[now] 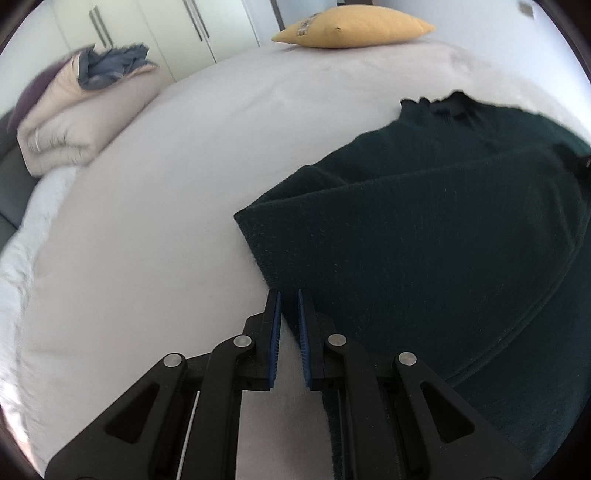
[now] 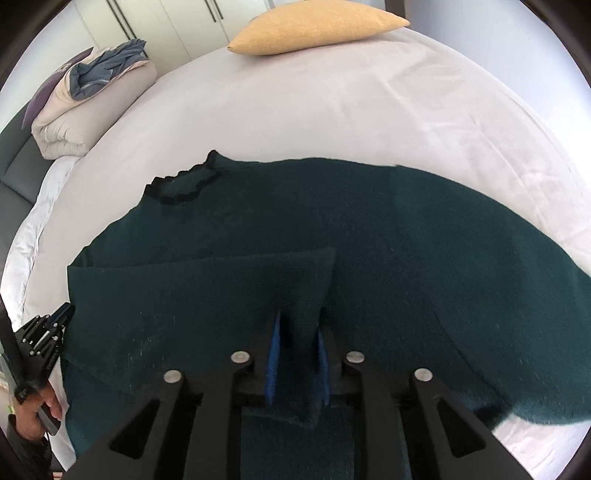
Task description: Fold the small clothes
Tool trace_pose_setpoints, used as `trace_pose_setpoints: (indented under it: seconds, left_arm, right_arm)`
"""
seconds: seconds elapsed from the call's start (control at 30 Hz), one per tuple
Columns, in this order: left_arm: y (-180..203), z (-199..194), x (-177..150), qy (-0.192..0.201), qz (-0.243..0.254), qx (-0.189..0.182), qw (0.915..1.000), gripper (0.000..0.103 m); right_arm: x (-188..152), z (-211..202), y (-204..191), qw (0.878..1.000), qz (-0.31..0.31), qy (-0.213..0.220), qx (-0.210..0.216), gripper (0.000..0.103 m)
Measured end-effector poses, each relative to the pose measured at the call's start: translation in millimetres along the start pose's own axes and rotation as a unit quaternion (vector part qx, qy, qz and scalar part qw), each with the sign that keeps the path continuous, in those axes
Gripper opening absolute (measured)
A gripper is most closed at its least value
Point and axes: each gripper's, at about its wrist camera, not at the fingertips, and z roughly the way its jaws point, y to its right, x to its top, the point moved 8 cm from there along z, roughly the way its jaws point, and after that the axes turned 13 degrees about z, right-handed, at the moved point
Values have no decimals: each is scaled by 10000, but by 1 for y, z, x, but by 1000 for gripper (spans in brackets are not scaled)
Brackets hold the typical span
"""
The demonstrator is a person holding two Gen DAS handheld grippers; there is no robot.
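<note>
No legible text, labels — seemingly none

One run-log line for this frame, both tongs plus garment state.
left tongs: shut, empty, at sweater edge | right tongs: sleeve end between pads, folded across body | surface: bed

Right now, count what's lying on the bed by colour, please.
Dark green: 1, the sweater
Yellow: 1, the pillow
Beige: 1, the folded duvet
Blue-grey: 1, the crumpled cloth on the duvet
Total: 4
</note>
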Motion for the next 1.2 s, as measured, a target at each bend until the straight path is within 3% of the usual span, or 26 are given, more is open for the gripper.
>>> trace_pose_setpoints:
  seconds: [0.1,0.17,0.23,0.4,0.5,0.6,0.73,0.83,0.93,1.0,1.07,1.13,1.2]
  left_arm:
    - [-1,-12,4,8,121,396,9991,9]
    - [2,-22,11,174,110,496,9986,9]
    - [12,-22,15,180,195,491,9984,9]
    - [29,-1,9,11,406,572,9975,9]
    - [26,4,8,99,238,416,9988,9]
    - [23,6,6,126,135,320,9993,9]
    - [21,-4,-2,208,-29,272,9994,9]
    - [9,-19,-5,320,-454,169,9983,9]
    - [-1,-24,-5,361,-740,186,9964,9]
    - [4,-12,-6,129,-630,212,9977,9]
    - [12,-3,-8,7,-334,425,9985,9]
    - [17,-4,-7,-12,-112,641,9979,9]
    - [18,-6,-7,-65,-45,633,9980,9]
  right_arm:
    - [13,-28,11,9984,281,492,5,25]
    - [19,-39,5,9968,381,625,334,27]
    - [19,-40,-19,9943,280,495,897,27]
    - [-3,-4,-66,9851,-45,-105,1717,27]
    - [-13,30,-52,9828,380,-490,1739,25]
    - [-9,30,-24,9639,1010,-485,2415,11]
    - [2,18,23,9635,1514,-123,2206,1]
    - [8,-2,29,9677,1468,130,2046,6]
    - [7,-12,2,9608,1185,92,2503,21]
    - [0,-6,-20,9620,924,-41,2570,40]
    - [-9,13,-27,9672,823,-185,2395,54]
    - [-9,22,-23,9636,979,-121,2483,46]
    - [-8,18,0,9531,1378,-112,2694,29]
